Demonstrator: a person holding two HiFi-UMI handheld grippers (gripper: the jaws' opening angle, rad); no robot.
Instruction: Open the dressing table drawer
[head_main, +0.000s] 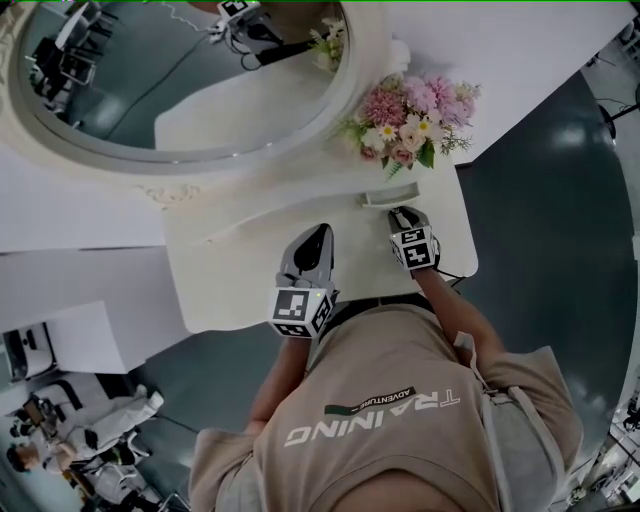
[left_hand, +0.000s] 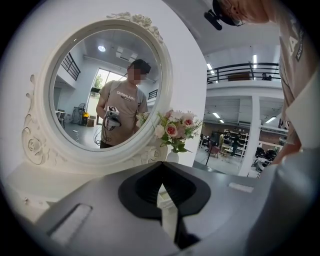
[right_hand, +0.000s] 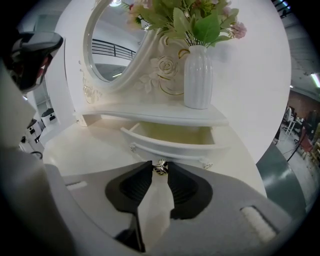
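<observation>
The small white drawer (right_hand: 170, 146) under the mirror shelf stands pulled partly out, its pale inside showing. Its little metal knob (right_hand: 160, 167) sits between the tips of my right gripper (right_hand: 160, 169), which is shut on it. From the head view the right gripper (head_main: 402, 214) reaches to the drawer (head_main: 384, 198) at the back right of the dressing table (head_main: 240, 270). My left gripper (head_main: 322, 232) hovers over the tabletop to the left, jaws together and empty. In its own view the left gripper (left_hand: 160, 167) points at the mirror.
A round mirror (head_main: 180, 80) in a carved white frame stands at the back. A white vase (right_hand: 198, 75) of pink flowers (head_main: 410, 115) sits on the shelf right above the drawer. The table's right edge (head_main: 470, 240) drops to a dark floor.
</observation>
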